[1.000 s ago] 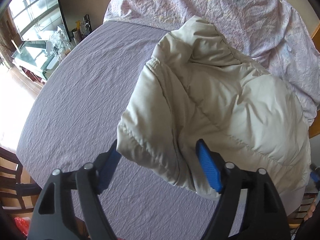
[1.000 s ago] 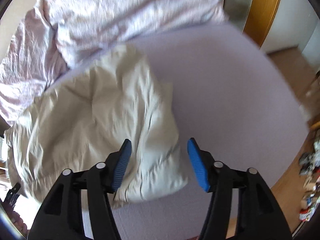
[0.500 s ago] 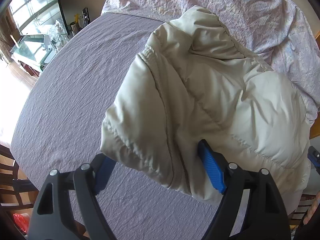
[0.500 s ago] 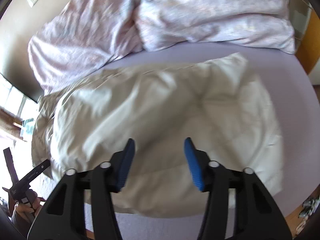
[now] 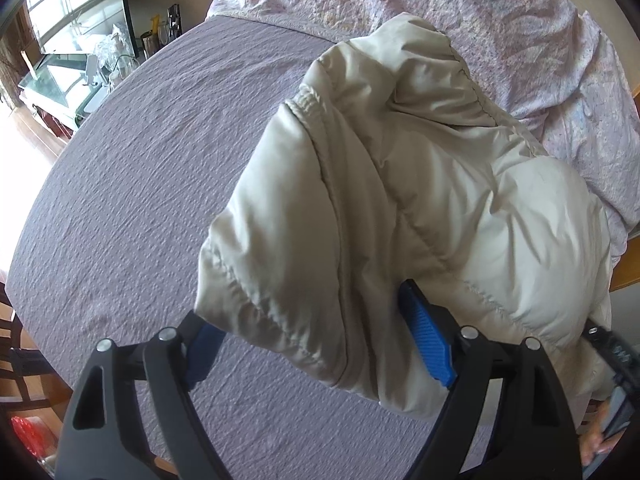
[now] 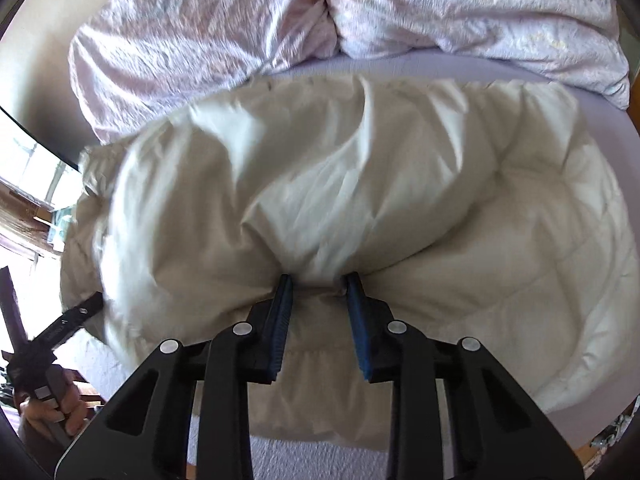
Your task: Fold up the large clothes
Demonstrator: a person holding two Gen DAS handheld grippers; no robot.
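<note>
A cream puffer jacket [image 5: 420, 200] lies bunched on the lilac bed sheet [image 5: 140, 160]. My left gripper [image 5: 316, 340] points down at its near left corner. Its jaws are opening wide, and the jacket's padded edge lies between the blue pads [image 5: 426, 344] without being squeezed. In the right wrist view the jacket [image 6: 500, 260] fills the middle. My right gripper [image 6: 318, 292] is closing, and a puffed fold of the jacket is pinched between its tips, with creases running out from them. The left gripper's finger [image 6: 68, 324] shows at the jacket's left edge.
A crumpled pink-and-white duvet [image 6: 280, 20] is heaped along the far side of the bed. A screen [image 5: 80, 4] and a glass stand with small items [image 5: 60, 84] are beyond the left edge. A wooden chair [image 5: 16, 360] stands at the near left. A hand [image 6: 52, 408] holds the left gripper.
The right gripper swung from the jacket's right edge to over its middle, and its jaws narrowed onto a fold. The left jaws spread a little wider, and the jacket's corner now reaches further left.
</note>
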